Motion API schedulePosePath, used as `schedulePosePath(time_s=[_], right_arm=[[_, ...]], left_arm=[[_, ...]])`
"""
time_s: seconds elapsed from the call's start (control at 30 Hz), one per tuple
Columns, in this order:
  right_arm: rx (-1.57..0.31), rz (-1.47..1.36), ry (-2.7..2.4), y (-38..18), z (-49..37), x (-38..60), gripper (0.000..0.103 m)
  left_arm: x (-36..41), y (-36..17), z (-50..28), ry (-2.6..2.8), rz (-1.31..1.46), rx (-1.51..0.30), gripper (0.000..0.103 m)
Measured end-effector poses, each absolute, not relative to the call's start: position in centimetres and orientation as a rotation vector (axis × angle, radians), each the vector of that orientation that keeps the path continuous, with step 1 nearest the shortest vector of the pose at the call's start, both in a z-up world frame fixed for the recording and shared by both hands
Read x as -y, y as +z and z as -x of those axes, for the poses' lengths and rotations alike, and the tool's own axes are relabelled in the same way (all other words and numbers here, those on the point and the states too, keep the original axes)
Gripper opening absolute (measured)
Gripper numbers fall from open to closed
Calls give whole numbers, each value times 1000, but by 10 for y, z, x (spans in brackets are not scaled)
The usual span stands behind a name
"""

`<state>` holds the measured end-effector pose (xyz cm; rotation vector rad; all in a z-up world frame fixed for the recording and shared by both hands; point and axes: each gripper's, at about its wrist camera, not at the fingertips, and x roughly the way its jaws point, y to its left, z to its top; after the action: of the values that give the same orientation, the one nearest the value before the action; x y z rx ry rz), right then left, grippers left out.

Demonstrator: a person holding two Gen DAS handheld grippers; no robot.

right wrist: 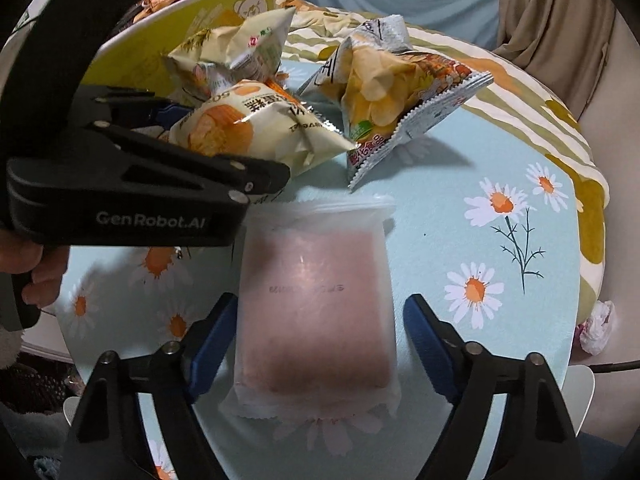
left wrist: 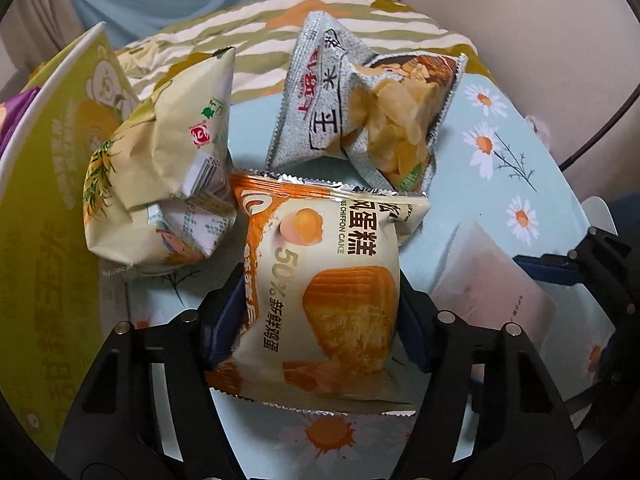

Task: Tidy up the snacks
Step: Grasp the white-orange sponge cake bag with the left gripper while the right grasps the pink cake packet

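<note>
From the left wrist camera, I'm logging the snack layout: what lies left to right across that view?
Yellow tub → cream crumpled packet → chiffon cake packet, between the left gripper's fingers → pink frosted packet → right gripper at the edge.

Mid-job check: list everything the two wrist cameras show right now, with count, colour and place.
chiffon cake pack: 1, cream-orange, between left fingers
chip bag: 1, grey-yellow, table centre-back
cream snack bag: 1, pale yellow, beside box
pink frosted pack: 1, flat on table, between right fingers
yellow box: 1, table's left edge
daisy tablecloth: 1, light blue
left gripper: closed on cake pack
right gripper: open, straddling pink pack
</note>
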<state>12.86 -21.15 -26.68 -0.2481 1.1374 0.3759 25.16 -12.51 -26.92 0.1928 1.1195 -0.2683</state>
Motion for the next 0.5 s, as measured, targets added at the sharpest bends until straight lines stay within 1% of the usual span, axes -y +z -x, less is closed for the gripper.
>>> schedulePosePath(time_s=[0.27, 0.5], right_arm=[[-1144, 265, 377, -267, -132, 209, 76], [-1144, 297, 385, -266, -132, 201, 72]], left_arm=[[123, -267, -233, -246, -194, -1141, 64], [116, -266, -217, -232, -180, -1155, 64]])
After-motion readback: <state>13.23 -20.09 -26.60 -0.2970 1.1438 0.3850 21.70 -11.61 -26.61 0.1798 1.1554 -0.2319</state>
